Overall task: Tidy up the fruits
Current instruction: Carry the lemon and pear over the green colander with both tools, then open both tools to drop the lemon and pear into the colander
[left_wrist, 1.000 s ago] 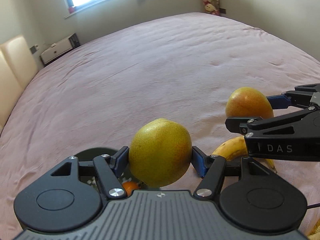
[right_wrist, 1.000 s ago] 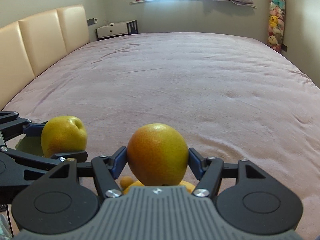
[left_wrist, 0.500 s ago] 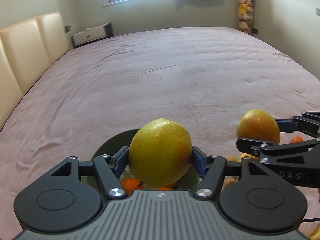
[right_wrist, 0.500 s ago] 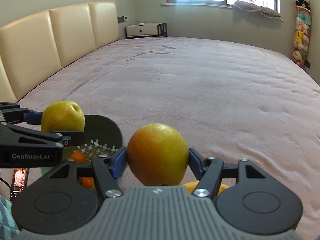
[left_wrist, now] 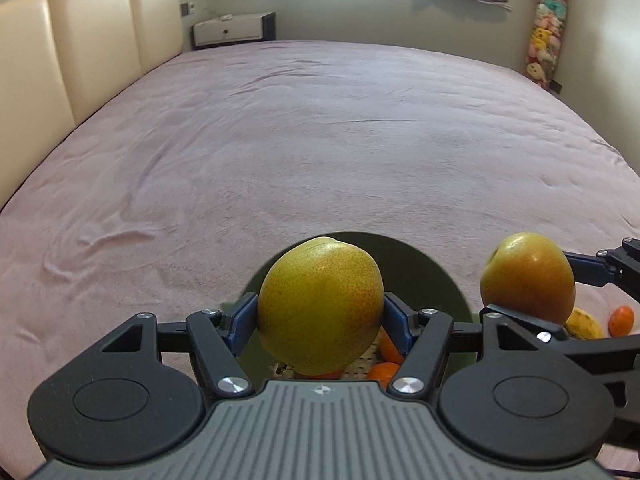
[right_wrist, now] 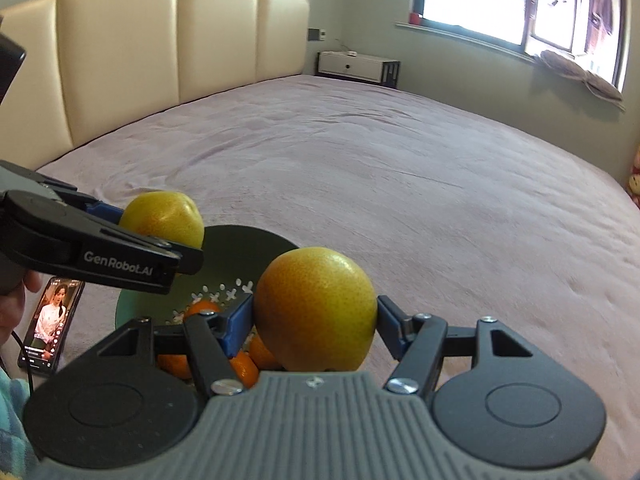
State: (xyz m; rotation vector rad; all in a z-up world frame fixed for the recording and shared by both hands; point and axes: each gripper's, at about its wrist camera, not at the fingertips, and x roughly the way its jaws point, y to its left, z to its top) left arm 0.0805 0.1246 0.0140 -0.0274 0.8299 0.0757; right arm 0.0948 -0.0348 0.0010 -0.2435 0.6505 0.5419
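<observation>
Both tools, the left tool (left_wrist: pixel 320 316) gripping one pear (left_wrist: pixel 320 306) and the right tool (right_wrist: pixel 316 320) another pear (right_wrist: pixel 316 308), have swung over the green bowl (right_wrist: pixel 256 248) at 12 o'clock, ready for dropping.

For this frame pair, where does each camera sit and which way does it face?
Left wrist: on the left hand-held gripper, looking along its fingers across the bed toward the window wall; it clamps a yellow pear.
Right wrist: on the right hand-held gripper, facing the headboard; it clamps a reddish pear; a hand shows at left.
Shared: both pears, both grippers, and the green colander holding oranges.
</observation>
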